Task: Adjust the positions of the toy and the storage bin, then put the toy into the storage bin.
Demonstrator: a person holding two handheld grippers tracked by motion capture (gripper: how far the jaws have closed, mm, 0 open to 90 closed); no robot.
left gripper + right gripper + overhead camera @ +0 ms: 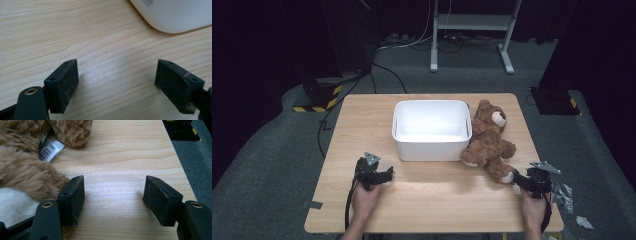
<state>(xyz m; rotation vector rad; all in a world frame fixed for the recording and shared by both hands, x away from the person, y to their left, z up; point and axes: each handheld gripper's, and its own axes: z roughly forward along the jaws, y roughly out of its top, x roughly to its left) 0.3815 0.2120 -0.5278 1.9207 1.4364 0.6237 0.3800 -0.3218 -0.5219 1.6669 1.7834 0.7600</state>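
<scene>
A brown teddy bear lies on its back on the wooden table, against the right side of a white bin. My right gripper rests on the table just right of the bear's near foot, jaws open with bare wood between them. In the right gripper view the bear's fur and white foot pad press against the left jaw, and a barcode tag sticks out. My left gripper sits open on the table in front of the bin's left corner, holding nothing.
The bin is empty. The table's right edge runs close beside the right gripper, with grey carpet below. A white metal stand and cables lie on the floor beyond the table. Crumpled scraps lie on the floor at the right.
</scene>
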